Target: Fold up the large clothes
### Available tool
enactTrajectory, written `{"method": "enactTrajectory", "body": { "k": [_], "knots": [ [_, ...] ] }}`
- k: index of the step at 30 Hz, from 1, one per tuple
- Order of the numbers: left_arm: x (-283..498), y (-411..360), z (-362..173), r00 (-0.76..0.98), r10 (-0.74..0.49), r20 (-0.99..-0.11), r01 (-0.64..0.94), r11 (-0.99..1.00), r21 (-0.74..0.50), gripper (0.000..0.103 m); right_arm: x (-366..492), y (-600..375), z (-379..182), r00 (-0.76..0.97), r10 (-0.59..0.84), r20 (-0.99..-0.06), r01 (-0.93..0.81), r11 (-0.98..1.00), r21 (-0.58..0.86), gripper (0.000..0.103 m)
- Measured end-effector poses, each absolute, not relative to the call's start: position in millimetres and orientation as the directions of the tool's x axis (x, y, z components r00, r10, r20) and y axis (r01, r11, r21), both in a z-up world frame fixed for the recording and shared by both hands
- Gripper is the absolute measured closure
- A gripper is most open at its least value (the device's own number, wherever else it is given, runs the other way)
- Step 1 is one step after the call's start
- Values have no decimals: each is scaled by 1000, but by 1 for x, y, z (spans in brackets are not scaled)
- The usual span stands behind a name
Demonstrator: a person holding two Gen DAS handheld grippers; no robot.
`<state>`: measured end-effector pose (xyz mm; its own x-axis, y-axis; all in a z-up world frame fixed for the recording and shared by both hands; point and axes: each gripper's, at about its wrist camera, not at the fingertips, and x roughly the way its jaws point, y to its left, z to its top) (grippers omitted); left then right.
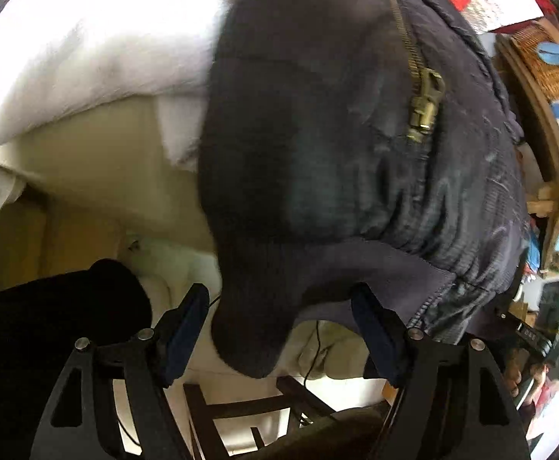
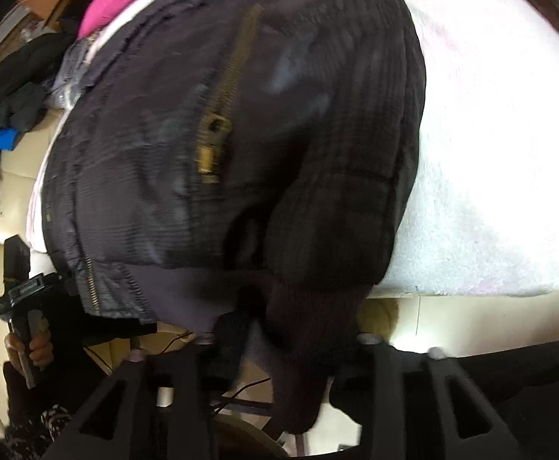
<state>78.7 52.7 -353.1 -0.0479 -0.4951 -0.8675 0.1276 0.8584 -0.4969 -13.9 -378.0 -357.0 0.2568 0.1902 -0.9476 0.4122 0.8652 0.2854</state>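
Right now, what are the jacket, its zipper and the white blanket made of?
The jacket looks like thin dark nylon with a slight sheen and fine wrinkles; its cuff looks like ribbed knit, matte. The zipper looks like brass-coloured metal, since it glints. The white blanket looks like fluffy fleece or plush, with a fuzzy edge, though glare hides detail.

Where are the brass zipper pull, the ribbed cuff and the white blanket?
brass zipper pull [image 1: 425, 105], left wrist view, on the metal slider body.
ribbed cuff [image 1: 252, 329], left wrist view, on its hanging knit end.
white blanket [image 2: 502, 161], right wrist view, on its bare fluffy surface.
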Motion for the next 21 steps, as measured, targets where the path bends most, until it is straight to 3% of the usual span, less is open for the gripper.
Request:
{"method": "enactTrajectory", "body": {
  "k": [2, 3, 4, 5, 7, 14, 21],
  "knots": [
    [75, 51, -348, -34, -504, -863, 161, 849, -502, 36, -11, -385, -365, 266, 216, -939, 413, 855, 314, 44],
    [73, 50, -346, -34, -511, -859, 179, 843, -508, 55, -6, -386, -369, 267, 206, -941, 404, 863, 304, 45],
    [72, 50, -345, -37, -516, -856, 187, 838, -513, 70, -8, -384, -374, 264, 196, -944, 399, 870, 292, 54],
    [70, 50, -343, -36, -520, -853, 192, 834, -517, 74, -9, -383, -373, 267, 190, -945, 388, 876, 286, 60],
    [66, 50, -336, -23, -524, -852, 206, 831, -517, 91, -11, -377, -364, 269, 146, -952, 362, 901, 240, 79],
    [54, 49, -295, 28, -555, -831, 278, 803, -527, 94, -32, -372, -308, 362, 134, -922, 302, 919, 252, 91],
    [72, 53, -243, 102, -622, -776, 370, 748, -551, 94, -36, -378, -240, 549, 137, -825, 210, 932, 295, 92]
  ]
}}
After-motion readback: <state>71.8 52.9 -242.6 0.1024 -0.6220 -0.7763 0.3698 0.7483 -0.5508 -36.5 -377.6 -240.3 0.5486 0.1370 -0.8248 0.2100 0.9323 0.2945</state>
